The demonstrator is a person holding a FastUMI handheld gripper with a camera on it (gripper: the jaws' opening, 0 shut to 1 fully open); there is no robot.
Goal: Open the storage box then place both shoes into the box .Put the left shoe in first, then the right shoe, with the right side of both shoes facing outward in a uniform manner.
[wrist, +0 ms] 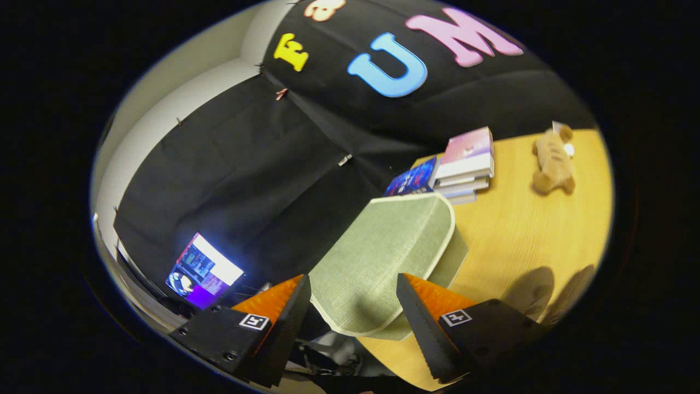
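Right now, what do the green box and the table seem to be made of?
Box: probably woven fabric over a stiff shell, matte; a fine weave shows on the lid, with pale piping along its edge. Table: looks like wood or wood laminate, smooth, with faint grain lines. The gripper is open, the lid's near edge between its fingers.

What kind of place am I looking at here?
Probably a small recording booth: black cloth walls off a wooden table set with a green storage box, stacked books and a plush toy. The hand-held gripper is open, its fingers either side of the box.
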